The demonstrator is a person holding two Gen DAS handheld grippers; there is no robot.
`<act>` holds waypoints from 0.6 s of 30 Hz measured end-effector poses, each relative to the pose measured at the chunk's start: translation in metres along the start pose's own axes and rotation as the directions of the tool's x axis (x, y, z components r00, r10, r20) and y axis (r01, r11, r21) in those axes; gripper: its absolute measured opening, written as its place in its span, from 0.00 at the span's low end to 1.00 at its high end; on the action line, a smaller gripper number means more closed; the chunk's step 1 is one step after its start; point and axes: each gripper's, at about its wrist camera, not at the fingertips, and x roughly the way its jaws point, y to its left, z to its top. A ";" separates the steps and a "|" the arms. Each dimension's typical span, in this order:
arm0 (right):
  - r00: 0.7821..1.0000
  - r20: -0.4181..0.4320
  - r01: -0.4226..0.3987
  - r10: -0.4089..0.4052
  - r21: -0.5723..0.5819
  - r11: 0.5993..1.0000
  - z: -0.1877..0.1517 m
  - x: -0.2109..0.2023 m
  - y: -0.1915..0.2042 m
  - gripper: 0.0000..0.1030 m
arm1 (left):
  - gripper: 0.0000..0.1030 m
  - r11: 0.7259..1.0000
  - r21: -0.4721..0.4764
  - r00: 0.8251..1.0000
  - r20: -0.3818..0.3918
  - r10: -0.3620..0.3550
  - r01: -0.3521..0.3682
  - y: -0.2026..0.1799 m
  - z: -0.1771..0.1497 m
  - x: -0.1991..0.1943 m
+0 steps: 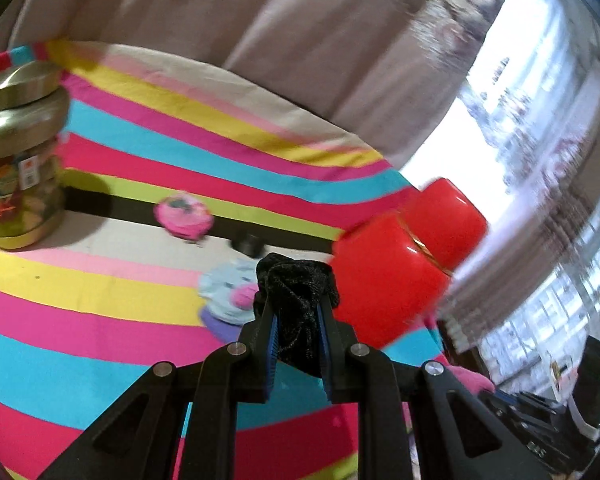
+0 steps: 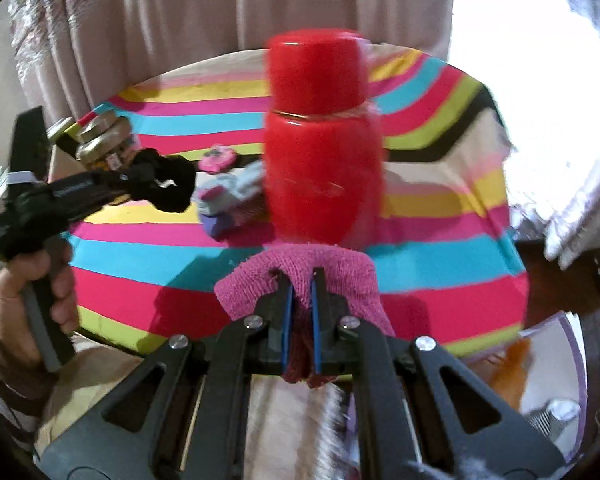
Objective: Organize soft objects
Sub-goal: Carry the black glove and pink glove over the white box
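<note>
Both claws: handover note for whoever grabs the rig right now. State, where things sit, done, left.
Left claw: shut on the black scrunchie, held up off the table.
Right claw: shut on the pink knit cloth, near the table's front edge, just in front of the red container.
On the striped tablecloth: a pale blue soft item beside the red container, a pink soft item farther back, a gold-lidded jar at the far left.
Done: two soft items picked up.
Left: place both, then collect the blue and pink ones. Destination is not clear from these views.
</note>
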 end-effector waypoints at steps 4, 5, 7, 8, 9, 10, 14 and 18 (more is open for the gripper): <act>0.999 0.001 0.047 -0.047 0.052 0.998 -0.013 -0.014 -0.033 0.10 | 0.18 0.998 0.041 0.997 -0.051 -0.053 0.055 -0.037 -0.013 0.003; 0.998 0.002 0.059 -0.059 0.066 0.996 -0.016 -0.018 -0.042 0.10 | 0.18 0.996 0.051 0.996 -0.063 -0.064 0.067 -0.044 -0.016 0.004; 0.996 0.001 0.083 -0.084 0.096 0.992 -0.023 -0.026 -0.059 0.10 | 0.18 0.992 0.072 0.991 -0.100 -0.095 0.102 -0.064 -0.025 0.007; 0.995 0.002 0.098 -0.099 0.111 0.989 -0.027 -0.031 -0.069 0.10 | 0.18 0.990 0.082 0.987 -0.116 -0.108 0.118 -0.072 -0.029 0.008; 0.994 0.003 0.109 -0.110 0.120 0.987 -0.029 -0.035 -0.077 0.10 | 0.18 0.987 0.091 0.984 -0.131 -0.121 0.133 -0.080 -0.033 0.009; 0.992 0.002 0.122 -0.124 0.130 0.984 -0.032 -0.039 -0.085 0.10 | 0.18 0.982 0.106 0.978 -0.154 -0.139 0.156 -0.093 -0.040 0.010; 0.984 -0.009 0.176 -0.177 0.166 0.970 -0.044 -0.048 -0.110 0.10 | 0.18 0.965 0.130 0.951 -0.241 -0.194 0.230 -0.129 -0.064 0.016; 0.973 -0.021 0.230 -0.230 0.205 0.951 -0.058 -0.056 -0.134 0.10 | 0.18 0.941 0.163 0.915 -0.331 -0.230 0.296 -0.160 -0.089 0.021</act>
